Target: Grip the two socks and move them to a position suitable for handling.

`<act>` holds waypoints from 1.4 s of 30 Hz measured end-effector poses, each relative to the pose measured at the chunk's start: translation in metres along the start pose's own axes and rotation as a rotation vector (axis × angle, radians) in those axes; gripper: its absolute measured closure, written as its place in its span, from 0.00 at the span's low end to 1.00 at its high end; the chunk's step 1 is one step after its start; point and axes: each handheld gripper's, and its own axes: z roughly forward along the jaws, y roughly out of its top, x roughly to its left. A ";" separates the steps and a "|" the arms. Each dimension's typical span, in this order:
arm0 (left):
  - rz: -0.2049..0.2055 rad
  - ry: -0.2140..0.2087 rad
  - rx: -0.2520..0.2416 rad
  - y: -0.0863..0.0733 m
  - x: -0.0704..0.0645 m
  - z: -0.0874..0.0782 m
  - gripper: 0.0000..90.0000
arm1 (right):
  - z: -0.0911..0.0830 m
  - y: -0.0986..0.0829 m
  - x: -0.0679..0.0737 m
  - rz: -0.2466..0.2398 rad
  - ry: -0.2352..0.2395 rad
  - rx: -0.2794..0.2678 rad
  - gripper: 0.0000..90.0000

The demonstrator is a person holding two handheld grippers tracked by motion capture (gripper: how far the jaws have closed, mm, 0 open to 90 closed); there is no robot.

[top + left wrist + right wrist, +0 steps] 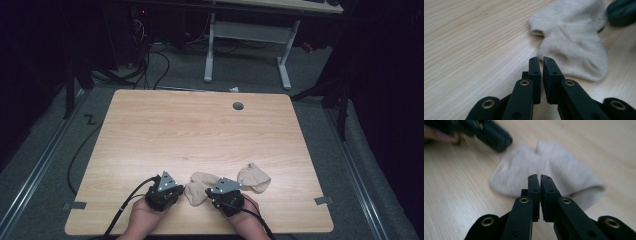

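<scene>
Left gripper (176, 192) sitting at the table's (200, 130) near edge, jaws pressed together, holding nothing, tips just short of the sock (198, 186). Sock lying flat between both grippers. Right gripper (212, 192) jaws also closed, empty. Second sock (254, 177) lying just right.

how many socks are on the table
2. One beige sock lies between the left gripper and the right gripper, near the table's front edge. The other sock lies just right of the right gripper. Both grippers are shut, holding nothing.
</scene>
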 end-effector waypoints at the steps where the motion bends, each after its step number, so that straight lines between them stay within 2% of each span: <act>1: 0.002 0.003 -0.001 0.000 0.002 -0.001 0.94 | -0.007 0.004 -0.002 -0.004 -0.024 -0.035 0.97; 3: 0.016 0.005 0.000 0.001 0.003 -0.003 0.92 | -0.014 0.011 -0.011 -0.004 -0.099 -0.076 0.97; 5: 0.027 0.007 -0.006 0.002 0.004 -0.005 0.89 | -0.011 0.014 -0.026 0.012 -0.174 -0.075 0.97; 6: 0.031 0.007 -0.008 0.002 0.004 -0.006 0.88 | -0.008 0.013 -0.031 0.022 -0.188 -0.067 0.98; 8: 0.042 0.010 -0.009 0.002 0.005 -0.009 0.83 | 0.001 0.011 -0.038 0.041 -0.177 -0.038 0.98; 11: 0.036 0.010 -0.020 0.002 0.008 -0.013 0.78 | 0.009 0.006 -0.036 0.026 -0.163 0.013 0.98; 13: 0.037 0.017 -0.024 0.002 0.012 -0.015 0.77 | 0.014 0.002 -0.035 0.010 -0.176 0.051 0.98; 15: 0.031 0.024 -0.026 0.002 0.014 -0.016 0.76 | 0.015 -0.004 -0.036 0.019 -0.178 0.082 0.98; 17: 0.031 0.028 -0.028 0.002 0.015 -0.017 0.75 | 0.009 -0.009 -0.035 0.041 -0.143 0.087 0.98; 19: 0.028 0.030 -0.030 0.002 0.015 -0.017 0.75 | 0.006 -0.010 -0.034 0.039 -0.139 0.082 0.98; 21: 0.028 0.030 -0.032 0.002 0.015 -0.017 0.74 | -0.004 -0.009 -0.033 0.055 -0.149 0.021 0.98; 22: 0.028 0.031 -0.029 0.002 0.016 -0.017 0.74 | -0.006 -0.008 -0.034 0.058 -0.161 0.011 0.98; 23: 0.028 0.032 -0.028 0.002 0.016 -0.017 0.74 | -0.006 -0.007 -0.036 0.067 -0.178 0.020 0.98; 25: 0.027 0.035 -0.027 0.002 0.016 -0.017 0.75 | 0.000 -0.009 -0.036 0.075 -0.155 0.057 0.97; 27: 0.026 0.036 -0.028 0.002 0.016 -0.017 0.74 | 0.004 -0.012 -0.028 0.040 -0.126 0.085 0.97; 30: 0.026 0.043 -0.031 0.002 0.017 -0.019 0.74 | 0.007 -0.010 -0.014 0.013 -0.082 0.094 0.95; 32: 0.011 0.050 -0.036 0.001 0.020 -0.020 0.74 | 0.009 -0.007 -0.006 -0.023 -0.075 0.105 0.91; 34: -0.005 0.059 -0.045 0.001 0.024 -0.023 0.74 | 0.005 -0.002 -0.004 -0.030 -0.085 0.076 0.91; 36: -0.010 0.067 -0.055 0.001 0.028 -0.026 0.74 | -0.002 0.005 -0.004 -0.008 -0.093 0.015 0.90; 37: -0.015 0.070 -0.059 0.002 0.030 -0.027 0.74 | -0.003 0.007 -0.003 -0.007 -0.095 0.001 0.90; 39: -0.033 0.076 -0.069 0.002 0.035 -0.030 0.74 | -0.001 0.013 0.000 -0.009 -0.082 -0.012 0.89; 42: -0.050 0.090 -0.076 0.001 0.044 -0.036 0.73 | 0.009 0.015 0.006 -0.032 -0.073 0.018 0.89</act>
